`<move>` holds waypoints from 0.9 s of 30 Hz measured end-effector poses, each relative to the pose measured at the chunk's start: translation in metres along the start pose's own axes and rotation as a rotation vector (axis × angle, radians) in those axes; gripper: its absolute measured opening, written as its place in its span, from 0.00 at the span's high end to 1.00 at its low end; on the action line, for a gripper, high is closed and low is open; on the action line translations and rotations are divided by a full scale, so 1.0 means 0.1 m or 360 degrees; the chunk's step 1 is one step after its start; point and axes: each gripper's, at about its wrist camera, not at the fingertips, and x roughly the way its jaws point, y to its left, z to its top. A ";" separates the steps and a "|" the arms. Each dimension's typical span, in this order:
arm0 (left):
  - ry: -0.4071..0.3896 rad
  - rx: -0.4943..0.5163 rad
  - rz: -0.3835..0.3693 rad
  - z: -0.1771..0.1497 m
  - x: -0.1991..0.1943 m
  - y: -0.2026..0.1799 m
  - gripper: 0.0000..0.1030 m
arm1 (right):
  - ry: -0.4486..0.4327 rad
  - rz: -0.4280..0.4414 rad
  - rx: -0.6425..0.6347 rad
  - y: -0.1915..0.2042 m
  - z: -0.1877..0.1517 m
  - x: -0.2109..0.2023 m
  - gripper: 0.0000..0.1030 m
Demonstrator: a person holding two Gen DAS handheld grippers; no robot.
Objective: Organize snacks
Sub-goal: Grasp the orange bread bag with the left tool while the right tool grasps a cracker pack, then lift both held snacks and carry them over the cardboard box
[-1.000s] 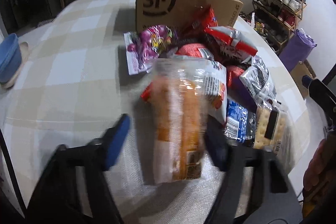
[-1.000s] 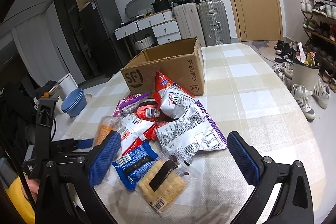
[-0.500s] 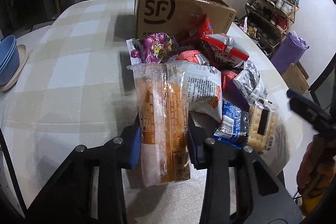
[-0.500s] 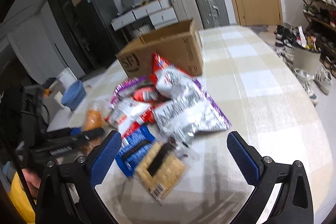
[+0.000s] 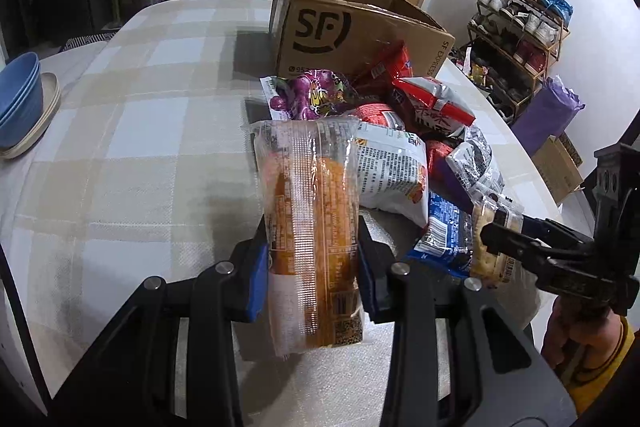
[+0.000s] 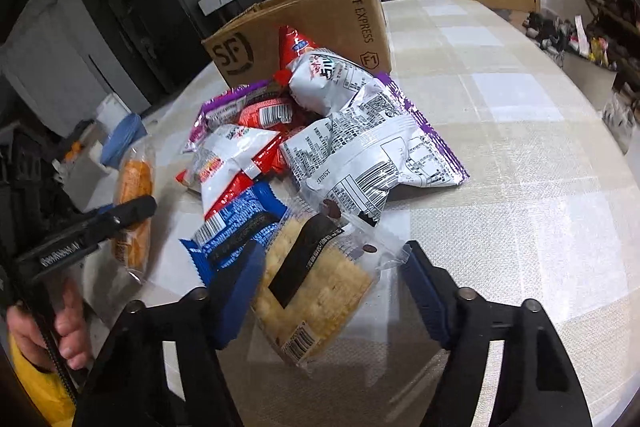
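Note:
My left gripper [image 5: 312,263] is shut on a clear packet of orange snack cakes [image 5: 310,211], held just above the table; the packet also shows in the right wrist view [image 6: 132,187]. My right gripper [image 6: 332,287] is open, its fingers on either side of a clear cracker packet [image 6: 316,287] at the near end of the snack pile. The pile holds a blue packet [image 6: 240,223], a large white and purple bag [image 6: 372,151], red and white bags [image 6: 236,159] and a purple candy bag [image 5: 316,95]. An open cardboard SF box [image 5: 352,27] stands behind the pile.
The table has a checked cloth [image 5: 140,131]. Stacked blue bowls [image 5: 18,103] sit at its far left edge. Suitcases, drawers and a shoe rack [image 5: 520,19] stand beyond the table.
My left gripper closed on the orange cake packet and lifted it slightly. My right gripper moved down and forward until its open fingers came around the cracker packet.

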 end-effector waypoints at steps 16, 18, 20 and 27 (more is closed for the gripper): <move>-0.0021 -0.0002 -0.0021 -0.03 -0.06 0.01 0.67 | -0.0102 0.0245 -0.0061 0.18 -0.05 -0.16 0.85; -0.0029 0.0004 -0.0021 -0.03 -0.09 -0.01 0.67 | -0.0118 0.0255 -0.0055 0.17 -0.04 -0.20 0.87; -0.0029 0.0015 -0.0028 -0.03 -0.11 -0.03 0.67 | -0.0138 0.0263 -0.0042 0.16 -0.03 -0.24 0.87; -0.0041 0.0041 -0.0023 -0.04 -0.18 -0.11 0.67 | -0.0175 0.0316 -0.0009 0.12 -0.02 -0.31 0.87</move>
